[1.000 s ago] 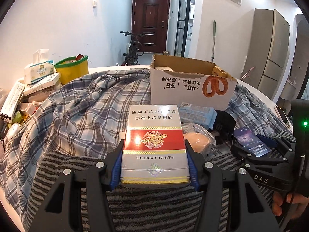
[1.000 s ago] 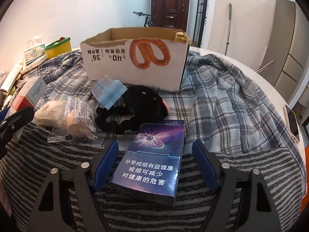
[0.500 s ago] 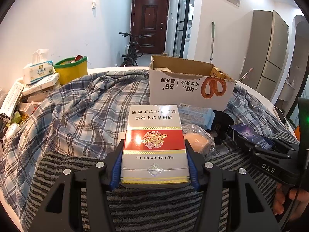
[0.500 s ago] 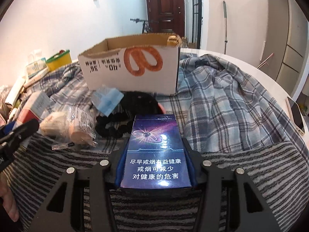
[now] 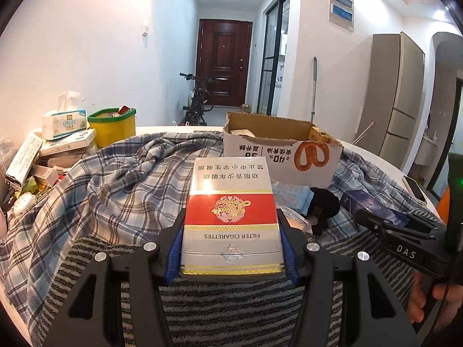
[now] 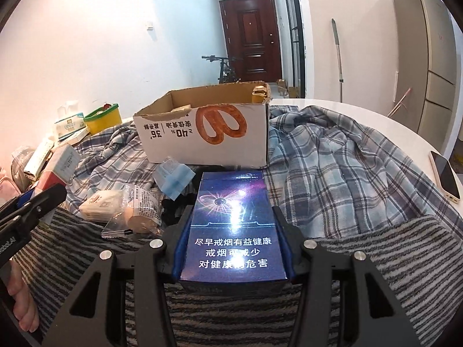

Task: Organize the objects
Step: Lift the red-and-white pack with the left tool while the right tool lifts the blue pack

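**Two hand-held grippers, each clamped on a cigarette carton**

The left hand-held gripper (image 5: 231, 248) is closed on a red, white and gold cigarette carton (image 5: 230, 217), its blue-padded fingers (image 5: 173, 256) pressed against both long sides. The carton is held flat, above a grey striped cloth (image 5: 231, 312), with the words "FILTER CIGARETTES" upside down.

The right hand-held gripper (image 6: 231, 248) is likewise clamped on a dark blue cigarette carton (image 6: 231, 225) printed with a starburst and white Chinese lettering.

Beyond both cartons, an open cardboard box (image 6: 208, 133) with a pretzel picture sits on a blue plaid blanket (image 6: 332, 167) draped over a white bench (image 6: 376, 118). Just in front of the box lie a pale blue packet of face masks (image 6: 173, 177), a black fabric item (image 5: 322, 206) and a clear plastic bag (image 6: 136, 211) holding something tan.

At the bench's left edge stand a tissue pack (image 5: 63, 118), a yellow tub with a green rim (image 5: 114, 124) and stacked small boxes (image 5: 43, 150). A phone (image 6: 444, 176) lies on the right.
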Demonstrator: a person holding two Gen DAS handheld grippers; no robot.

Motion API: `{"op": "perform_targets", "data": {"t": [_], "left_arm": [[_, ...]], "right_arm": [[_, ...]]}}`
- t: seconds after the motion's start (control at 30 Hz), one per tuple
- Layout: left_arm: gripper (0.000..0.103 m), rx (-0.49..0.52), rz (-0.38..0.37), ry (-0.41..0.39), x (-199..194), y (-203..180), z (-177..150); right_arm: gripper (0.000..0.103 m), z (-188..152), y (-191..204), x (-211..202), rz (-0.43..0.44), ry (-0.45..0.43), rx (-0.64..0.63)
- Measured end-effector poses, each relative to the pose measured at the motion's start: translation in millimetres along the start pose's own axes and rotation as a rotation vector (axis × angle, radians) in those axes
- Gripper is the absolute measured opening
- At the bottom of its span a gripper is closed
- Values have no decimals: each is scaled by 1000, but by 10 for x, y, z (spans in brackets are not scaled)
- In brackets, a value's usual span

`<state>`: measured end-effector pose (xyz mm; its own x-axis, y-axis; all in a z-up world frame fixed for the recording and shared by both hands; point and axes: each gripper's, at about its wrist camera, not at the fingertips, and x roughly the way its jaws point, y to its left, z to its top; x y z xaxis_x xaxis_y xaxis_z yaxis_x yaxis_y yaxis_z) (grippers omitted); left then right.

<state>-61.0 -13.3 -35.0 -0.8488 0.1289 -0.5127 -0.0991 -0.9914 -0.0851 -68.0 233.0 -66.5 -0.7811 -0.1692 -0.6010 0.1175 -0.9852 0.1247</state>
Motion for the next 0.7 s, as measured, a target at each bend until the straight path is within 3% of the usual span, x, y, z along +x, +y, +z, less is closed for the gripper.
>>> {"op": "perform_targets", "data": {"t": [0.17,0.3,0.37,0.57,0.7], "left_arm": [[58,12,1,-19,-49,-23,6],[58,-21,-70,74,2,36,91],[58,-27,-75,73,-43,53,156],[58,28,-39,-16,-332,-25,376],[58,38,-5,-152,-650,-85,525]], "right_arm": [[49,-2,24,-20,-6,-5,-9],[49,19,106,-48,-69,6,-38],[49,30,161,-117,-38,-17,-51],[49,154,276,-303,-58,-54,-101],[49,333,275,-531,-83,-119,-124]]}}
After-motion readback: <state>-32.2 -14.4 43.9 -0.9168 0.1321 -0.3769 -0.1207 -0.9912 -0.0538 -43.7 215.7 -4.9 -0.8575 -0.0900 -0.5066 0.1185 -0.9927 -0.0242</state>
